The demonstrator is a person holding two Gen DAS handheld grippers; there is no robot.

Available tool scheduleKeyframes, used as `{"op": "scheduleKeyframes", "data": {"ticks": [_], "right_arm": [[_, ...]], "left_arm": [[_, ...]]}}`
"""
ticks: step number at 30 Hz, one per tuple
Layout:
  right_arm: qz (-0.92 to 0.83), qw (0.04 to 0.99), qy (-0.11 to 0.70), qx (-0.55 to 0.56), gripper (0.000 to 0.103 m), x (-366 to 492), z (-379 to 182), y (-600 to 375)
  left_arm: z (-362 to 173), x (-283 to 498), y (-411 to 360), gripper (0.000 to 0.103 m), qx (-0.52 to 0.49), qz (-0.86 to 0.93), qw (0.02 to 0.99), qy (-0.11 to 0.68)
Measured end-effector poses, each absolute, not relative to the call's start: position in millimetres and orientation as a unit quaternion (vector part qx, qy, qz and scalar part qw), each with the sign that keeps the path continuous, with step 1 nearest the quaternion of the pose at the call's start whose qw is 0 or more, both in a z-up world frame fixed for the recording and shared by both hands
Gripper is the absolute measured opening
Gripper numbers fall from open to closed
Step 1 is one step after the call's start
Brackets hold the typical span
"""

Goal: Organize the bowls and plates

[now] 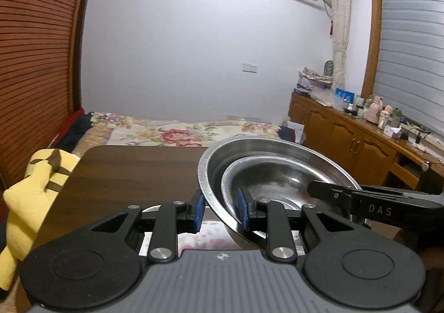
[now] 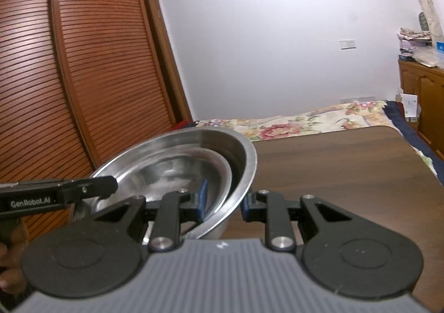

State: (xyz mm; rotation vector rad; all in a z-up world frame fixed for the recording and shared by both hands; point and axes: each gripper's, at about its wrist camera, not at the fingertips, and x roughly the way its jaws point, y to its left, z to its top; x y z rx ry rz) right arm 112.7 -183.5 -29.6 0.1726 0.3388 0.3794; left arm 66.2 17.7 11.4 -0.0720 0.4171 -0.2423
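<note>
Steel nested bowls held off the table by both grippers, one on each side of the rims.
Left gripper (image 1: 219, 209) and right gripper (image 2: 224, 200) each pinch the large bowl (image 1: 211, 163) and the small bowl (image 1: 266, 174) inside it, tilted above the dark wood table (image 1: 133, 171). Yellow plush toy (image 1: 33, 188) sits at the table's left edge; bed (image 1: 177, 131) beyond the far edge. Tabletop ahead lies bare.

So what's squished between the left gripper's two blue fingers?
The rims of the two nested steel bowls, shown in the left wrist view. The left hand-held gripper straddles them.
</note>
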Motion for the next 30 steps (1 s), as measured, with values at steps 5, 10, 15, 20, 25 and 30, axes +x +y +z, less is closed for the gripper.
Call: {"op": "scheduleKeyframes", "data": {"ticks": [5,10,15,20,25,30], "right_arm": [[0.197,0.961,0.176,0.082,0.026,115,-34,-171],[0.208,0.958,0.185,0.069,0.026,115,-35,-158],[0.217,0.955,0.194,0.057,0.026,117,-37,-148],[0.222,0.952,0.204,0.051,0.026,120,-38,-136],[0.228,0.949,0.212,0.05,0.027,120,-42,-132],[0.229,0.948,0.217,0.048,0.027,120,-46,-129]], "left_arm": [[4,67,34,0.027,-0.041,-0.108,0.97,0.213],[-2,64,48,0.027,-0.048,-0.099,0.97,0.218],[-12,61,61,0.027,-0.06,-0.086,0.97,0.218],[-14,61,69,0.027,-0.063,-0.079,0.969,0.224],[-18,60,71,0.028,-0.058,-0.069,0.969,0.228],[-22,60,70,0.028,-0.051,-0.063,0.969,0.232]]}}
